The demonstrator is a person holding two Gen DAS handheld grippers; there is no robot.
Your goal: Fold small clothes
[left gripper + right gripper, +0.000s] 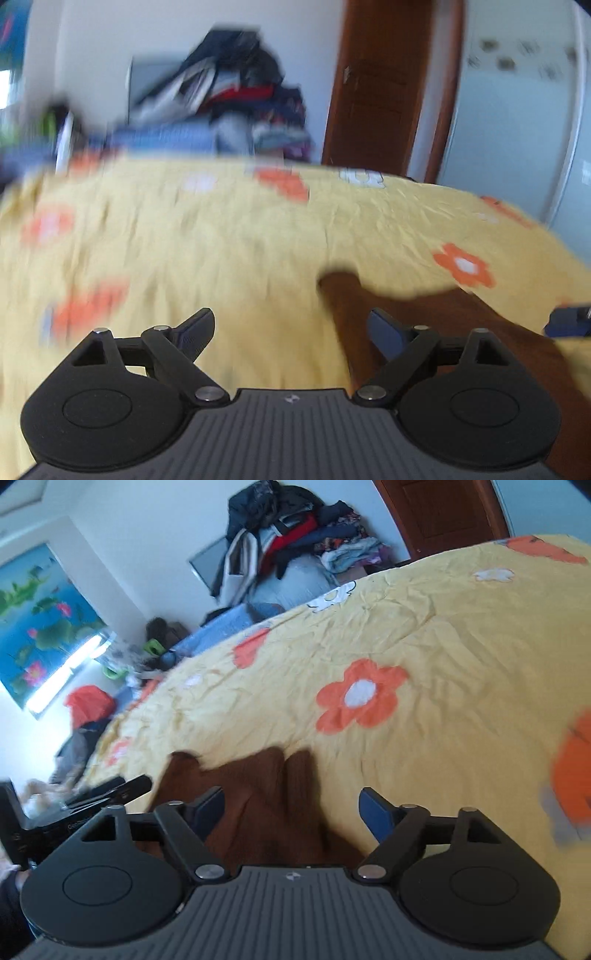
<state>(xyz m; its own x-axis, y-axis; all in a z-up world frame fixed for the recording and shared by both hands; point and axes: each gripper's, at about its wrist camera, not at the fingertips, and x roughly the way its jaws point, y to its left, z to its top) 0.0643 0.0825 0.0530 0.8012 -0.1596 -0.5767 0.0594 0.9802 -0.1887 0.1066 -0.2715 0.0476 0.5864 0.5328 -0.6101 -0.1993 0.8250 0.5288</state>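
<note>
A small brown garment (266,797) lies on a bed covered by a yellow bedspread (443,635) printed with orange and white flowers, near the edge closest to both cameras. In the right wrist view the right tool (291,808) hangs just above the garment with its two blue-tipped fingers spread wide and nothing between them; the crumpled brown cloth fills the gap below and runs out to the left, where the dark body of the left tool (107,794) shows at the picture's edge. In the left wrist view, which is blurred, the left tool (291,328) is likewise wide open and holds nothing; the brown garment (424,332) sits toward its right finger and stretches away to the right, where a bit of the right tool (569,319) peeks in. Beyond the bed a heap of piled clothes (288,539) rests against the white wall, beside a brown wooden door (388,85), and a lotus picture (40,620) hangs to the left
</note>
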